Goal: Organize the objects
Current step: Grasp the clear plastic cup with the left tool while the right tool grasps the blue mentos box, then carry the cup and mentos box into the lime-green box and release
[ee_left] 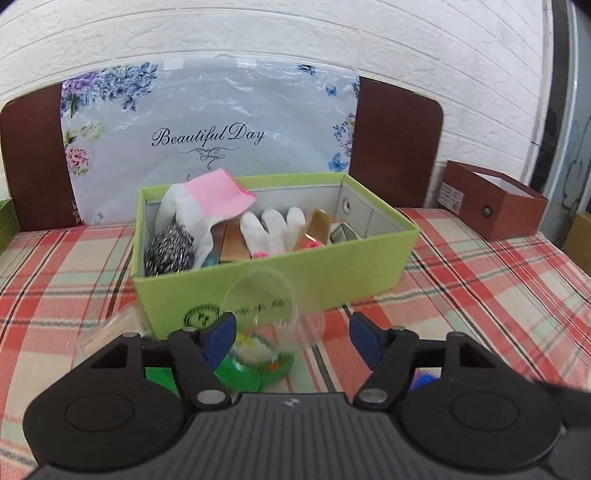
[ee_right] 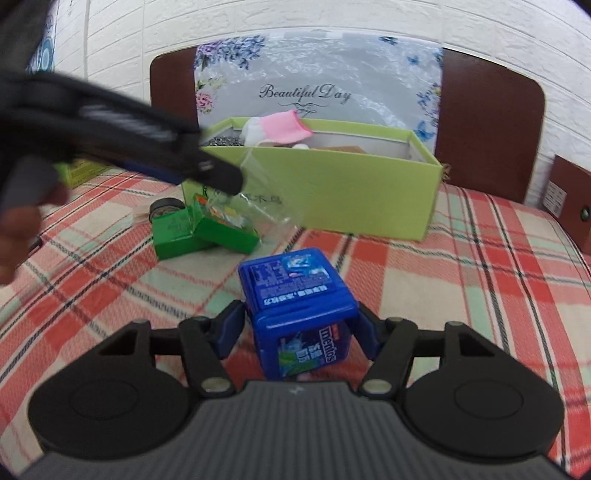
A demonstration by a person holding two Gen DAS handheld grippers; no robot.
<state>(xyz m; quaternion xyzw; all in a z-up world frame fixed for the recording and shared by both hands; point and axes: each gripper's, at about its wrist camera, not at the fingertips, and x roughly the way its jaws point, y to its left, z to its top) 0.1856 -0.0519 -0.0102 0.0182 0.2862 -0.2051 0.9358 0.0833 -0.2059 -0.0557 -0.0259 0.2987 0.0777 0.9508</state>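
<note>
Left wrist: your left gripper [ee_left: 291, 332] is spread, clear plastic cup [ee_left: 273, 314] between its fingers.
Right wrist: your right gripper [ee_right: 301, 325] pinches the glossy blue cube-shaped Mentos box [ee_right: 299, 310].
Far: green cardboard box [ee_right: 332, 195], rectangular.

I read this as a home bedroom: red-and-green plaid bedsheet [ee_left: 480, 280], dark brown wooden headboard [ee_left: 395, 140] against a white brick-pattern wall [ee_left: 258, 33], with a floral "Beautiful Day" plastic bag [ee_left: 207, 122] leaning on it.
</note>
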